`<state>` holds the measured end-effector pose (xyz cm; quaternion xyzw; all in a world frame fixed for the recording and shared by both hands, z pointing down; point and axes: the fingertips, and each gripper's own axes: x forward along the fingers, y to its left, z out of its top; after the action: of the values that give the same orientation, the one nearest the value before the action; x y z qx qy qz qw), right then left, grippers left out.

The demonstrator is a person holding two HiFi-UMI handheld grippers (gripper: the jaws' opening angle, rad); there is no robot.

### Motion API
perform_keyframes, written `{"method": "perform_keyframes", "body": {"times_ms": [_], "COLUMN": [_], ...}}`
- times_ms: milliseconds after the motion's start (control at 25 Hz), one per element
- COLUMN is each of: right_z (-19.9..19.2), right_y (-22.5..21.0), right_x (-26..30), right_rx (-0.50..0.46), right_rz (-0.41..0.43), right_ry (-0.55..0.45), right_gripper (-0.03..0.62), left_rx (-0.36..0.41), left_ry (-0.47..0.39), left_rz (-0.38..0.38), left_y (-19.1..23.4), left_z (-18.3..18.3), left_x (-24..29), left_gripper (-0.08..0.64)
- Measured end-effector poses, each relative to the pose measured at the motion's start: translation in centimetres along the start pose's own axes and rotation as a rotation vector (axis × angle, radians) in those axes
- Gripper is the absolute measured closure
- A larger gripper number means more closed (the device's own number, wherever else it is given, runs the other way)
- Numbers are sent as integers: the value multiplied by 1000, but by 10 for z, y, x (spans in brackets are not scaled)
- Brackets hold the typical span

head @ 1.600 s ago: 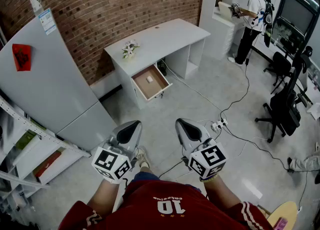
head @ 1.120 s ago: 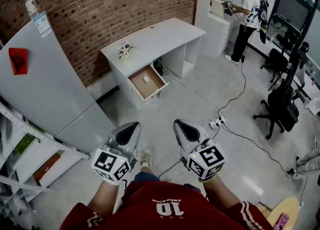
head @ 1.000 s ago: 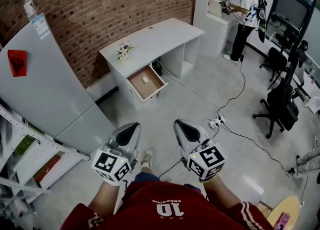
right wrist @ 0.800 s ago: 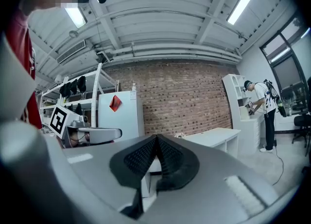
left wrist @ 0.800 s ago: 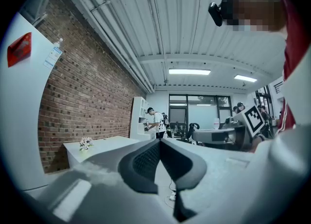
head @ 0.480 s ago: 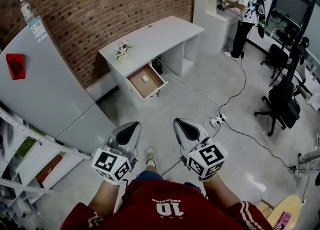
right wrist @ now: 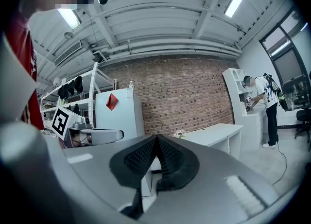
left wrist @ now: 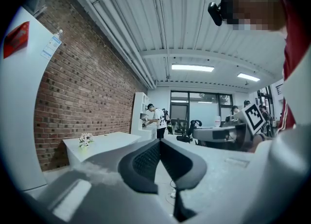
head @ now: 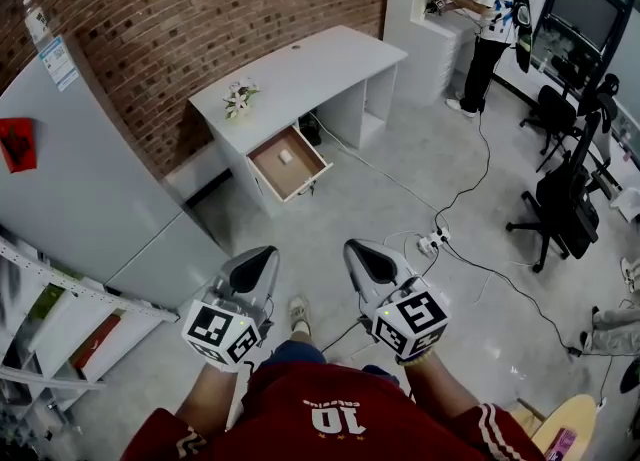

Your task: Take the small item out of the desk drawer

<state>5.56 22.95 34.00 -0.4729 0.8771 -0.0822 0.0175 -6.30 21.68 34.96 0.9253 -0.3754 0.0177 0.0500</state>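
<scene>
— Left gripper [head: 264, 251]?
— Jaws pressed together, empty. Well ahead, the item [head: 285, 157] lies in the open drawer [head: 303, 173] of the desk [head: 300, 64].
— Right gripper [head: 353, 248]?
— Closed on nothing too. The item looks small, pale, probably light and stiff; pinch its opposite edges.

I find the drawer [head: 298, 173] pulled out from the left end of the white desk [head: 300, 69], standing open, with a brown interior and a white front. The small item [head: 285, 157] is one pale, squarish piece lying flat on the drawer bottom near the middle, clear of the walls. I can make out no finer detail at this range.
</scene>
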Motion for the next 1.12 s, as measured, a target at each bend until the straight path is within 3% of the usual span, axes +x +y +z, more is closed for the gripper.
{"method": "perform_keyframes", "body": {"times_ms": [760,1120], "right_z": [31,58], "right_y": [-57,-74], "right_x": [161,239], "right_rx": [-42,-54], "right_rz": [6,-27], "right_ry": [60,36], "right_gripper": [598,598], "left_rx": [-23,-33], "left_ry": [7,-11], "left_rz": [-23,-63], "left_y": [144,219], "left_z": [28,45], "left_x": [98,135], "left_gripper": [557,557]}}
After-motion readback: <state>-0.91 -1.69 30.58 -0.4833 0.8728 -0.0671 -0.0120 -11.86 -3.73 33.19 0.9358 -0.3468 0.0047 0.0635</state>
